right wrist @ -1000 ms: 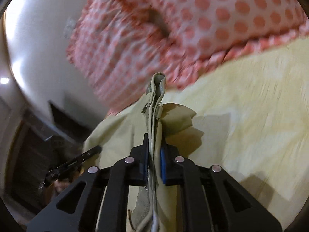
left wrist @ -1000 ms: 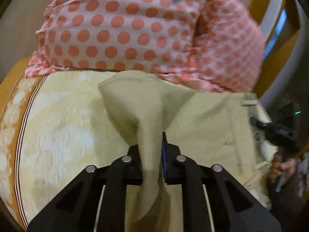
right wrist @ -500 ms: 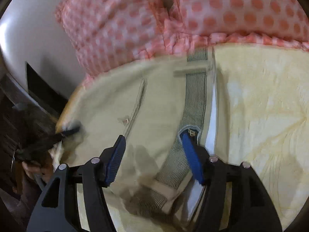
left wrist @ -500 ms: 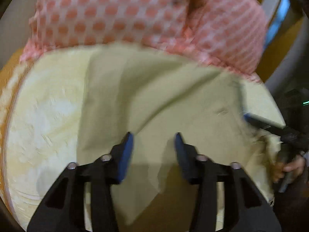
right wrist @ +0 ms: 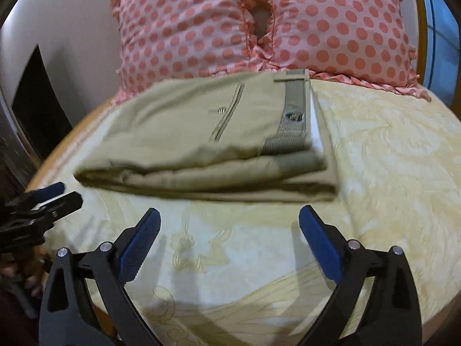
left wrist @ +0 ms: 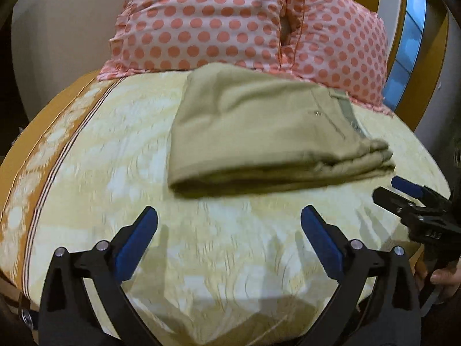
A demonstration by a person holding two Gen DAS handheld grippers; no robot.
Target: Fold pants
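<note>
Your left gripper [left wrist: 229,225] and right gripper [right wrist: 229,223] both gape wide, holding nothing; the folded pants [right wrist: 207,141] lie just ahead of the jaws on the bedspread [right wrist: 389,155].

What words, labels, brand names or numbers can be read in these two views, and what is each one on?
No text can be read in either view.
Patch on the waistband lining of the folded pants: dark and round, too blurred to read.
White marks on the right gripper's body: too small and blurred to read.
Pillows, bedspread, left gripper: dots or pattern only, no lettering.
</note>
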